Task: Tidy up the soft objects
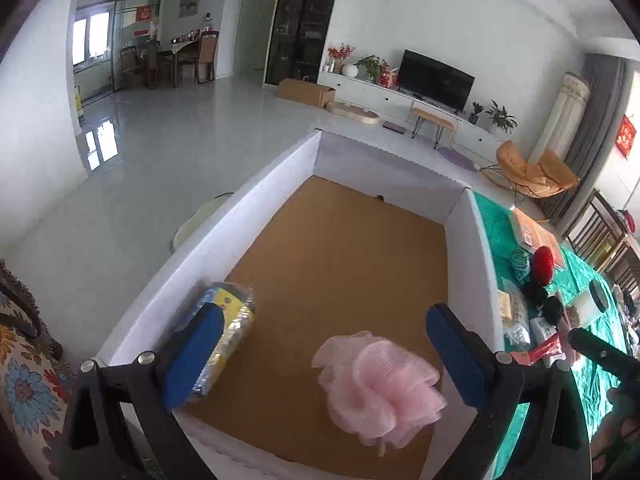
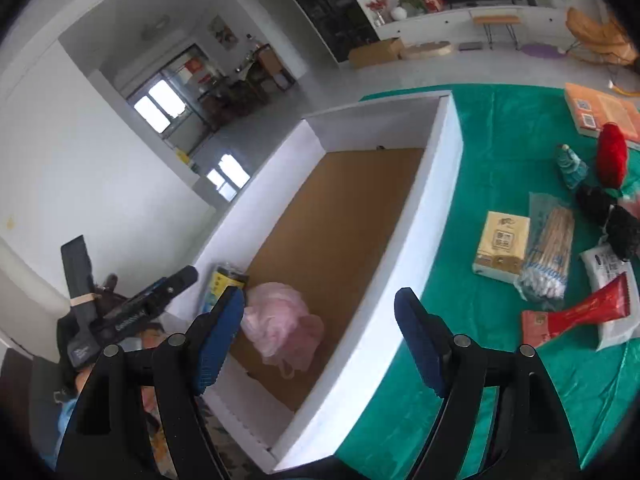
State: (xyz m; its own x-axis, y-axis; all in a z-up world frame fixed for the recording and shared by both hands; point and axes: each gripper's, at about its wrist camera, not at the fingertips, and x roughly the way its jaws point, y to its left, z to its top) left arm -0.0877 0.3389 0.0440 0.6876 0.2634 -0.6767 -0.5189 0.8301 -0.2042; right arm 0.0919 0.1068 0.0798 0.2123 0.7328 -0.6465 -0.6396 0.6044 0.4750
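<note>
A white box (image 1: pixel 276 184) with a brown cardboard floor fills the left wrist view. A pink mesh bath pouf (image 1: pixel 376 384) sits low in its near end, below and between the blue pads of my left gripper (image 1: pixel 324 316), which is open and touches nothing. A yellow-and-blue wrapped pack (image 1: pixel 236 320) leans at the box's left wall, partly hidden by the left finger. In the right wrist view my right gripper (image 2: pixel 320 296) stands open over the box's near right wall (image 2: pixel 404 240), empty. There the pouf (image 2: pixel 280 328) and the pack (image 2: pixel 224 280) lie in the near corner.
On the green tablecloth (image 2: pixel 500 120) right of the box lie a tissue pack (image 2: pixel 502 246), a bag of cotton swabs (image 2: pixel 548 256), a red tube (image 2: pixel 588 310), a red yarn ball (image 2: pixel 612 160), black pom-poms (image 2: pixel 608 216) and an orange book (image 2: pixel 600 110). Open floor lies left of the box.
</note>
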